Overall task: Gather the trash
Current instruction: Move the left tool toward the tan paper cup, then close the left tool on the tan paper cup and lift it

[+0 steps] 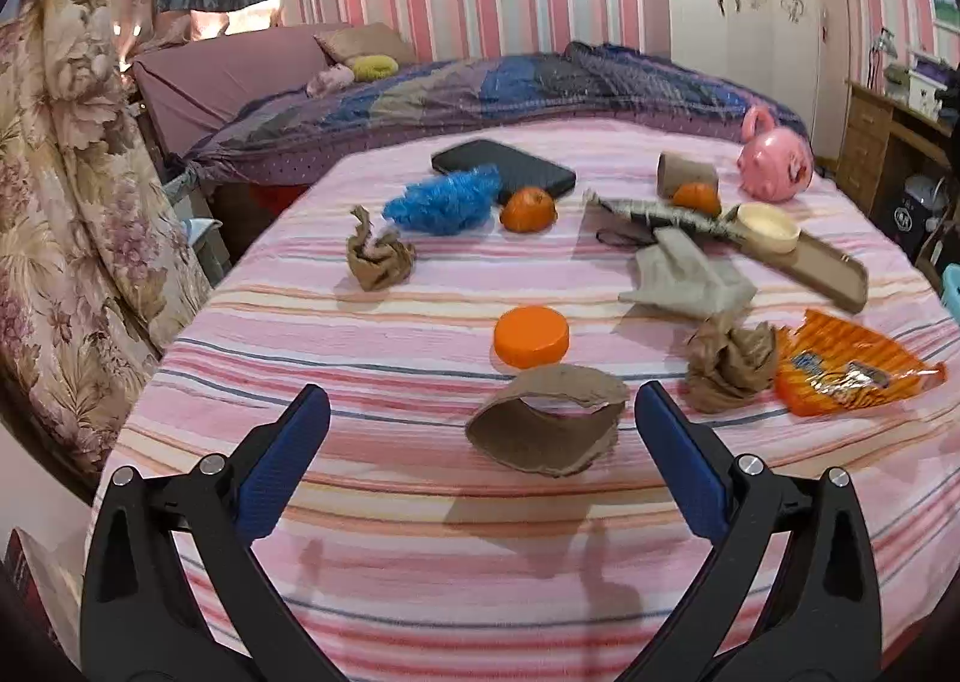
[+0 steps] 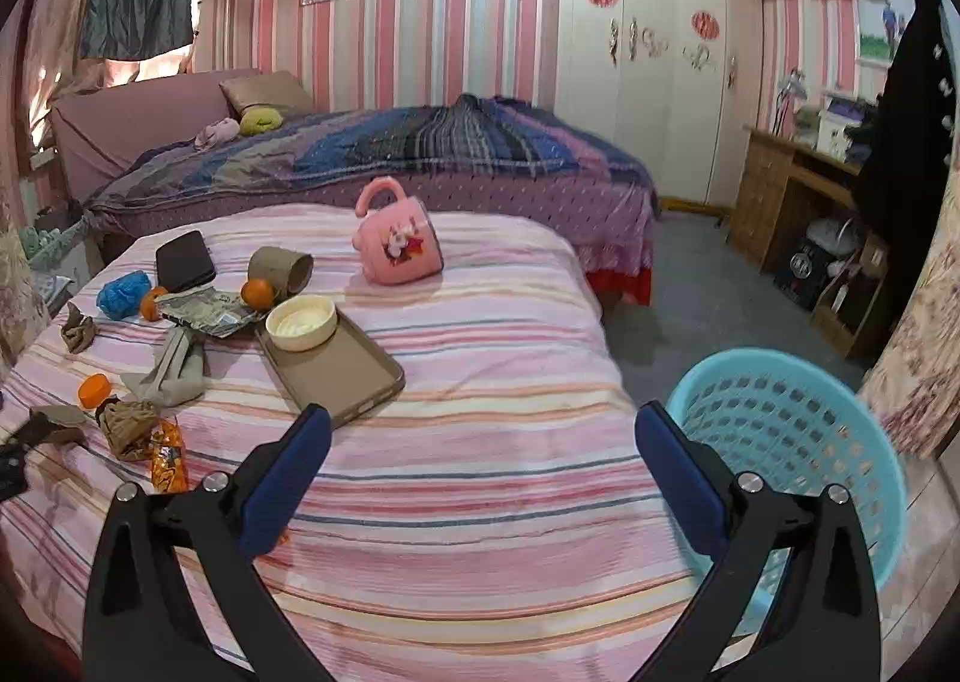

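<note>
My left gripper hangs over the striped bed with its fingers spread wide and holding nothing; a torn piece of cardboard lies on the cover between their tips, touching neither. Just beyond it sits an orange cap. To the right, a crumpled brown paper ball rests against an orange snack wrapper. Farther back I see a grey cloth, a second paper wad on the left, a blue puff, two tangerines and a dark wallet.

My right gripper is also wide open and empty, hovering over a bare stretch of the bed. A light blue basket stands on the floor just beside the bed's right edge. Ahead to the left lies a brown tray carrying a cream bowl, and a pink mug lies tipped farther back
</note>
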Tool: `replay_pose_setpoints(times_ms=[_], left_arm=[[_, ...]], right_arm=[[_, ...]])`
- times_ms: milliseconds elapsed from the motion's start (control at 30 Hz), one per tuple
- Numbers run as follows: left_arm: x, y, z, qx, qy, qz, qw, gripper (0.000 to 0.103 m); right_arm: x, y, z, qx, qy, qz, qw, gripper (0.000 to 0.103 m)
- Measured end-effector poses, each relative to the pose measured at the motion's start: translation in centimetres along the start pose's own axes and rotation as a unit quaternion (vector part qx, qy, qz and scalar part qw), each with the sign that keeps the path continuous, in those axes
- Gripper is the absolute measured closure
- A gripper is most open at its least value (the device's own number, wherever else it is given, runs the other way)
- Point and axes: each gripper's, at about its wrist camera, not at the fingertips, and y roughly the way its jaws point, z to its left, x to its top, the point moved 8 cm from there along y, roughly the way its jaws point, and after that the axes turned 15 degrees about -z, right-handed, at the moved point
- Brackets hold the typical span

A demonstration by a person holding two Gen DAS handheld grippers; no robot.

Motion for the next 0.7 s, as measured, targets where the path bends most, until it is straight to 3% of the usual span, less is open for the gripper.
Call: replay_pose_setpoints(times_ms=[200, 333, 433, 633, 700], left_arm=[[-0.5, 2.0, -1.0, -0.030, -0.036, 0.032, 0.9984, 0.005], [-1.1, 2.3, -2.3, -0.047, -0.024, 0.045, 0.9976, 0.005], [-1.3, 2.2, -3.0, -0.066, -0.018, 0.050, 0.9964, 0.014], [-1.4, 1.5, -3.4, -0.095, -0.022, 0.054, 0.9938, 0.043], [-1.7, 1.5, -3.6, -0.096, -0.017, 0.059, 0.9934, 0.057]], right_arm=[[-0.5, 0.5, 0.1, -0.008, -0.006, 0.004, 1.000, 0.004], [-0.9, 0.7, 0.9, 0.004, -0.017, 0.012, 1.000, 0.004], [-1.1, 0.6, 1.3, 0.012, -0.016, 0.014, 1.000, 0.004], [-1.1, 0.1, 2.5, 0.028, -0.024, 0.004, 0.999, 0.004], [-1.3, 0.0, 2.9, 0.032, -0.029, 0.005, 0.999, 0.004]])
